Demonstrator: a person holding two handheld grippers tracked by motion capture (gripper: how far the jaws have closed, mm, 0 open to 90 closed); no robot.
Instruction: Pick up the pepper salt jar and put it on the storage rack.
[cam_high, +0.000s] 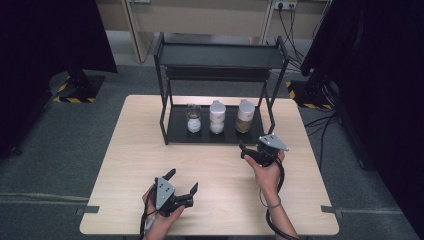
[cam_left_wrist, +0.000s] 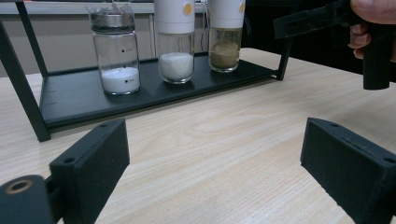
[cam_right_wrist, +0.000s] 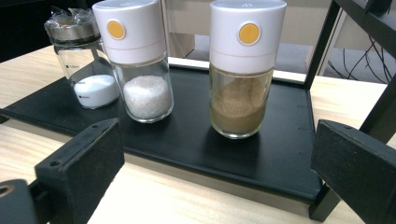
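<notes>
On the rack's lower shelf (cam_right_wrist: 187, 140) stands the brown-powder jar (cam_right_wrist: 243, 79), just ahead of the right gripper (cam_right_wrist: 215, 163), whose jaws gape wide and grasp nothing. Beside it stands a white-grain jar (cam_right_wrist: 140, 65). Nearer the person, the left gripper (cam_high: 181, 186) rests released over the table (cam_high: 220, 170).

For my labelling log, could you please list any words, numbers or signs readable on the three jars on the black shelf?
No text can be read.
Clear glass jar with a metal lid and white powder: small dark print, too blurred to read.
White-capped glass jar of white granules: a plain orange dot, no text.
White-capped glass jar of brown powder: a plain orange dot, no text.
</notes>
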